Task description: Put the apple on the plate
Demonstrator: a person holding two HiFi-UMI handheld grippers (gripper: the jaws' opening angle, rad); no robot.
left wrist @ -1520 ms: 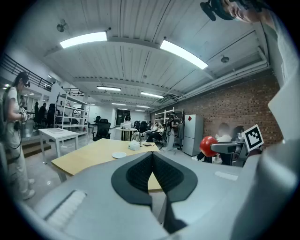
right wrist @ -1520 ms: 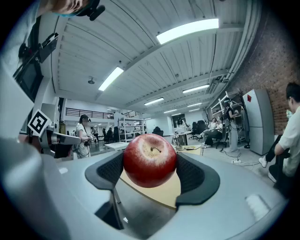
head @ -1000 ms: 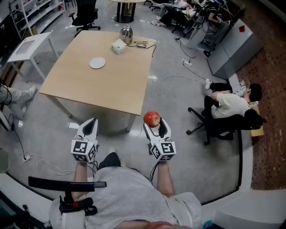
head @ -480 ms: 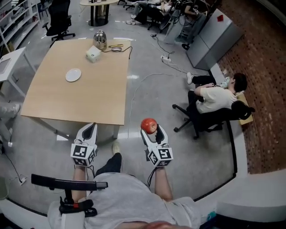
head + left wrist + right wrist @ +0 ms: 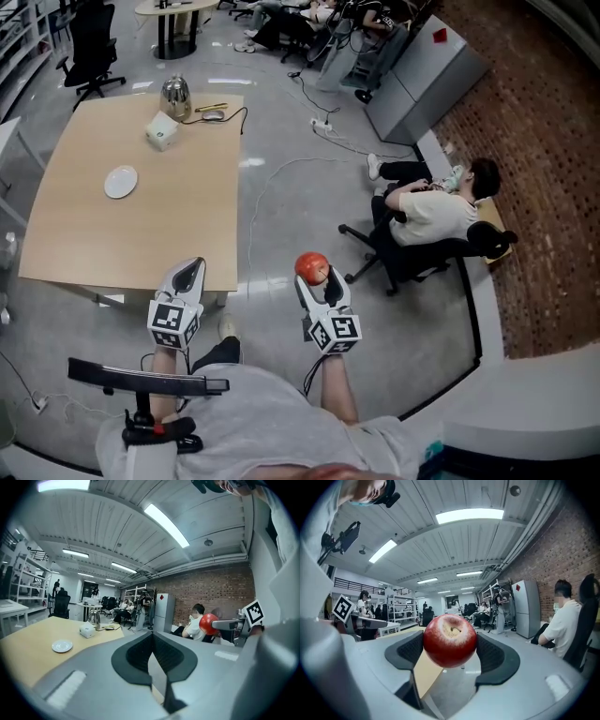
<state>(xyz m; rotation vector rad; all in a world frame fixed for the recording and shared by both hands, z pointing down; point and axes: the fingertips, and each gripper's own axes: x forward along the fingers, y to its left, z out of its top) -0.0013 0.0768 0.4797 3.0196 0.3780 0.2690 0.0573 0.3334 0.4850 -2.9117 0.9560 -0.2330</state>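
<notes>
Both fingers (image 5: 493, 654) of the right gripper (image 5: 319, 281) stay pinched on the apple (image 5: 312, 266), held in the air off the desk's (image 5: 141, 234) near right corner. Since a second ago the desk has slid leftward in the head view, so the plate (image 5: 120, 181) (resting near the desk's middle) sits well apart from the fruit. I judge the carry barely begun. The left gripper (image 5: 190, 272), pressed together on nothing, hovers at the desk's near edge.

1 apple (image 5: 312, 266), 1 plate (image 5: 121, 181), 1 tbl (image 5: 178, 216), 1 kettle (image 5: 174, 97), 2 claws (image 5: 192, 268) (image 5: 316, 277)
</notes>
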